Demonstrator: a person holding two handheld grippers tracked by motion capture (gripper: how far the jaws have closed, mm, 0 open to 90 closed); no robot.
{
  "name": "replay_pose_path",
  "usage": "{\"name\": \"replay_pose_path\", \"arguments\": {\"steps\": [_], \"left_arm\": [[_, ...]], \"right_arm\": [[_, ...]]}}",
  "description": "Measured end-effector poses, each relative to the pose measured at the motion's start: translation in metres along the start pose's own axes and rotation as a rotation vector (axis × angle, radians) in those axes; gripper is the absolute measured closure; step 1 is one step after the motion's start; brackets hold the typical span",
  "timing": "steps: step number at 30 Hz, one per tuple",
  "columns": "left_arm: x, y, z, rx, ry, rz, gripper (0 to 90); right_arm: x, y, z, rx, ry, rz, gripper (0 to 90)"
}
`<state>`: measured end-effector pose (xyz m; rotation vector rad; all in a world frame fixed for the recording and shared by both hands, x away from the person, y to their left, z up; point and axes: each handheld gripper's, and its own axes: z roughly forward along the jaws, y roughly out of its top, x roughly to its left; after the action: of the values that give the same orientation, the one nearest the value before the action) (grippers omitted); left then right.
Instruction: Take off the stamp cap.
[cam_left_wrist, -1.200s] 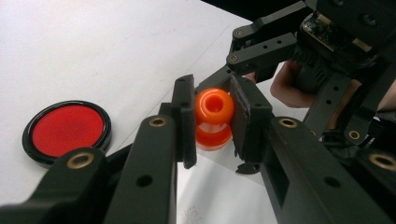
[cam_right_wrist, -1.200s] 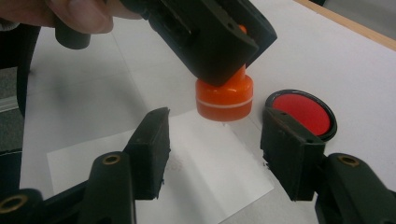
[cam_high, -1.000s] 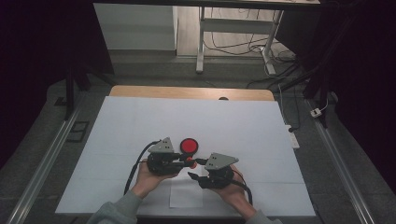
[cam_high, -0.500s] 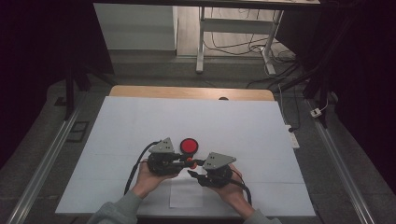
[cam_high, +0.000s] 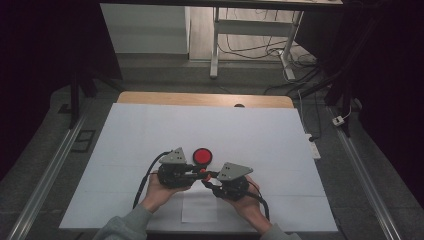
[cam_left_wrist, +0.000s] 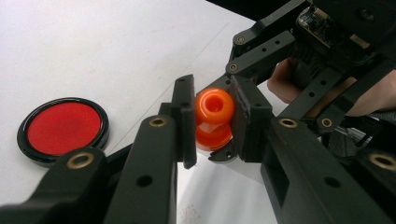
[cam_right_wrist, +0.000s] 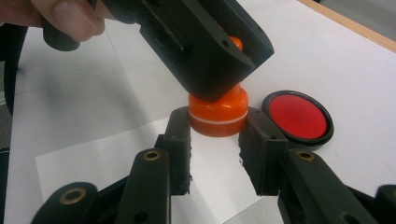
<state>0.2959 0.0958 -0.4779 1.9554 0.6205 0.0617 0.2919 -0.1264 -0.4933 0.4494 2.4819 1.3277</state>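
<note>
A: Item one: orange knob-shaped piece (cam_left_wrist: 214, 119). Where is it sitting?

B: It is hanging just above the white table (cam_high: 150, 130), near the person's edge, between the two tools. The left gripper (cam_left_wrist: 212, 122) is pinching its rounded upper part, jaws narrow, pads pressing. The right gripper (cam_right_wrist: 217, 133) has just been closing, and its jaws are now clamping the wider banded base (cam_right_wrist: 217, 115).

A: How is it likely handling?

B: Judging by the looks: light, hard glossy plastic, stiff, probably slippery on the rounded top. The flat-sided base is offering the surer hold; the bulb may be rolling in the pads if twisted.

A: Item two?

B: Red disc in a black rim (cam_high: 202, 156), lying flat just beyond the grippers, apart from them. Item three: a paper sheet (cam_high: 200, 207) lying under the hands.

A: Anything obstructing?

B: Mainly the grippers are crowding each other; the disc is sitting close on the far side.
</note>
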Motion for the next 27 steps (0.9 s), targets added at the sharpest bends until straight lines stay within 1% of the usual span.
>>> {"name": "replay_pose_path", "arguments": {"steps": [5,11,13,19,23,27], "left_arm": [[0.0007,-0.0001,-0.0006,-0.001,-0.005,-0.003,72.8],[0.0006,-0.0008,-0.0013,-0.008,-0.007,0.01,73.0],[0.0005,-0.0009,-0.0013,-0.01,-0.008,0.011,73.0],[0.0,-0.0013,-0.0014,-0.012,-0.003,0.016,73.0],[-0.0004,-0.002,-0.0011,-0.018,-0.002,0.016,73.1],[-0.0025,-0.0019,-0.0011,-0.023,0.008,0.03,73.1]], "right_arm": [[0.0011,0.0006,-0.0002,0.003,-0.006,-0.007,64.6],[0.0021,0.0001,-0.0008,-0.002,-0.013,-0.013,64.9],[0.0031,-0.0001,-0.0008,-0.009,-0.019,-0.015,64.9],[0.004,-0.0003,-0.001,-0.008,-0.028,-0.02,65.1],[0.0031,-0.0005,-0.0015,-0.005,-0.022,-0.017,65.1],[0.0027,-0.0006,-0.0019,-0.01,-0.016,-0.008,65.2]]}}
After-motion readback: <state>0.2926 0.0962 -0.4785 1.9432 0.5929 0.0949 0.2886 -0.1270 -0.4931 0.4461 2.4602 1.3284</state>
